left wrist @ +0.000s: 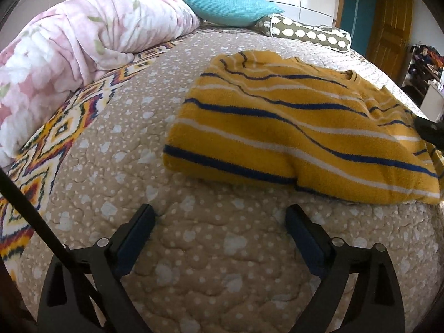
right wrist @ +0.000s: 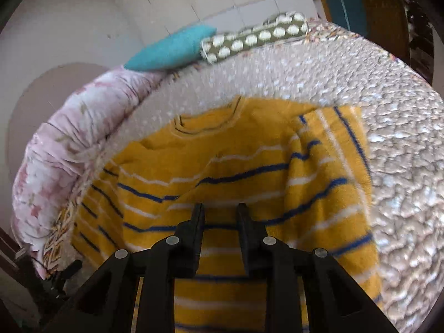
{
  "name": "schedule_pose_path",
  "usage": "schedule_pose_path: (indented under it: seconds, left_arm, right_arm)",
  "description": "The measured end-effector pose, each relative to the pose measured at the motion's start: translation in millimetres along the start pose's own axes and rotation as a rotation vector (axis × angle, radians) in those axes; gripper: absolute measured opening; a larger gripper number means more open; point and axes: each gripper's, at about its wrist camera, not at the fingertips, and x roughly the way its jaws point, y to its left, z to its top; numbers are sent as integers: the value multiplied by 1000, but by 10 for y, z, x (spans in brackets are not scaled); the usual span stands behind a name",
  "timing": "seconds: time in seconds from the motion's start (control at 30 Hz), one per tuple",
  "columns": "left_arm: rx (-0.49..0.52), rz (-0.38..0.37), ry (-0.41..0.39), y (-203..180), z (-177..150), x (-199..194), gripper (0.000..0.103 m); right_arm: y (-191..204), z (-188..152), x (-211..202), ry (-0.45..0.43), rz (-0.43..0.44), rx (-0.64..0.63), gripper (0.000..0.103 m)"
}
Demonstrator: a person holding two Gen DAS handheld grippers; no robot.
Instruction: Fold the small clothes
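Striped yellow sweater (right wrist: 236, 172) lying flat on quilt (left wrist: 194, 249) — neckline toward pillows (right wrist: 177, 47)

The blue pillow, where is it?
The blue pillow lies at the bed's far end, between the pink floral blanket and the spotted bolster.

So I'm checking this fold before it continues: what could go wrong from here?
The yellow striped sweater lies rumpled, so creases may get folded in. The left hand-held gripper stands open over bare quilt, short of the hem. The right hand-held gripper, jaws narrow, might pinch several layers.
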Motion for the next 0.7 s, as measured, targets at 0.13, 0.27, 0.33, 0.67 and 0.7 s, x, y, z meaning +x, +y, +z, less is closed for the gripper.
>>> schedule_pose_path:
  seconds: [0.13, 0.27, 0.33, 0.67, 0.7]
  left_arm:
    - [2, 18, 5, -20, 9, 10, 97]
    - [5, 56, 15, -46, 21, 27, 102]
    - [3, 68, 19, -51, 21, 28, 103]
    - [11, 91, 18, -80, 12, 14, 103]
    - [10, 91, 17, -77, 9, 13, 103]
  right_arm:
    - [-110, -271, -303, -79, -76, -77, 33]
    - [-401, -537, -435, -105, -89, -49, 36]
    - [-566, -615, -404, -93, -31, 11, 37]
    - [-714, -619, -404, -100, 28, 70, 38]
    - [-712, -617, -404, -100, 28, 71, 38]
